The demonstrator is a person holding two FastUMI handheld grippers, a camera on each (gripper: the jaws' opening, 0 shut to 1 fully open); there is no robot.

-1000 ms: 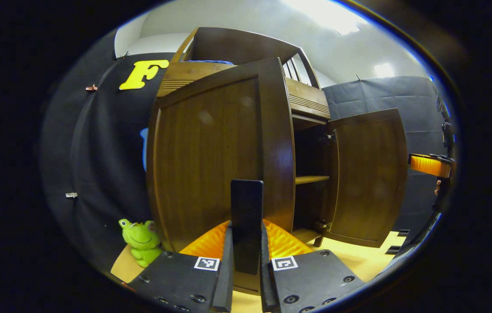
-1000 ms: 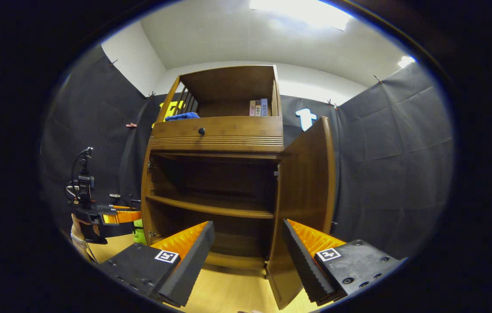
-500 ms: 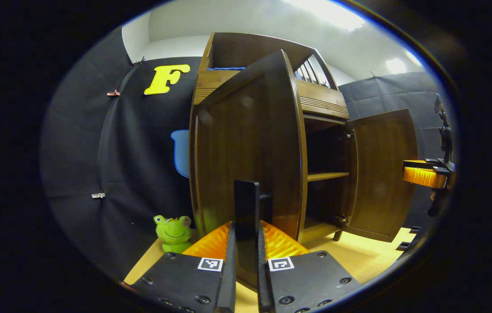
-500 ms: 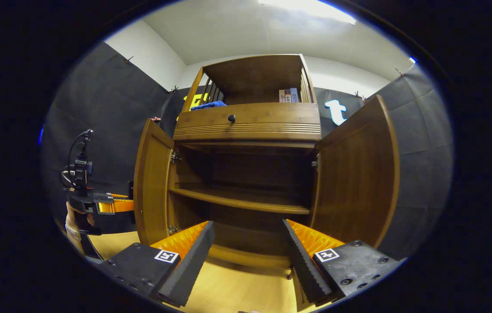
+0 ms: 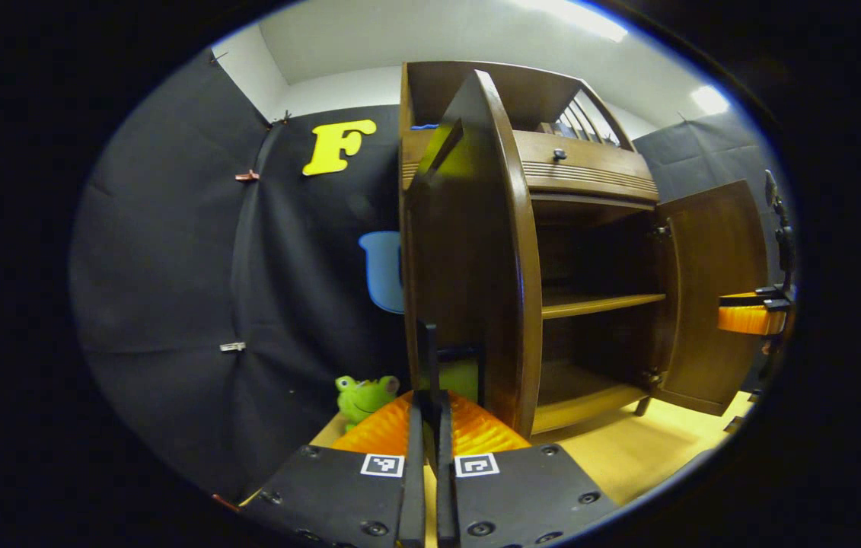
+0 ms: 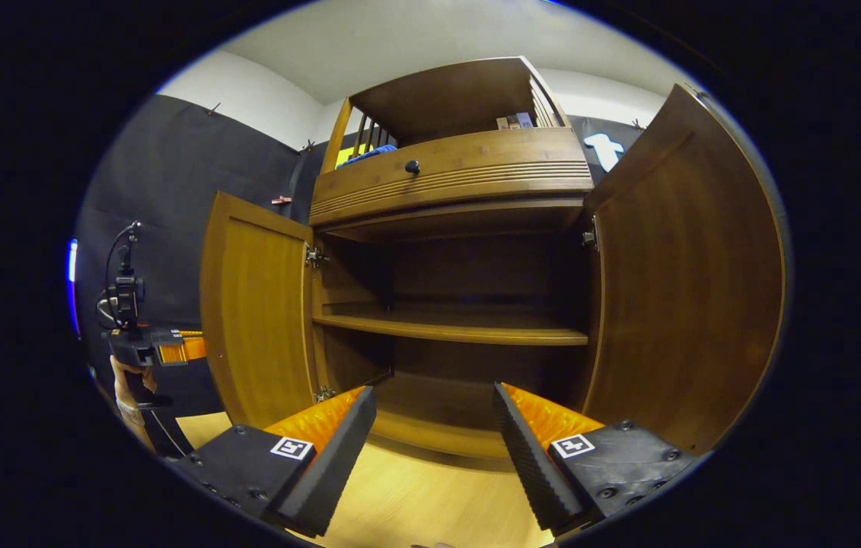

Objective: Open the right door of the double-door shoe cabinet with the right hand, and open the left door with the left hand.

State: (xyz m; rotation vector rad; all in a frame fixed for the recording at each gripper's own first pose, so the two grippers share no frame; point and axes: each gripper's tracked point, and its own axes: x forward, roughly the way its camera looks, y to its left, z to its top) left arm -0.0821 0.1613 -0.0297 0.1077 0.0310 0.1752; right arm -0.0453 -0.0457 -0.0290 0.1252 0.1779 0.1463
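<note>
Indoors, pale wood floor [image 6: 415,502], left gripper [image 5: 428,426] jaws clamping handle [image 5: 428,358] (left door [image 5: 468,251]), right gripper [image 6: 434,434] jaws wide, empty.

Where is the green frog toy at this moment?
In the left gripper view, the green frog toy sits on the floor, left of the cabinet's left door, against the black cloth wall.

Shelf [image 6: 453,326] inside cabinet [image 6: 451,171], doors either side, frog toy [image 5: 364,396] left of cabinet
</note>
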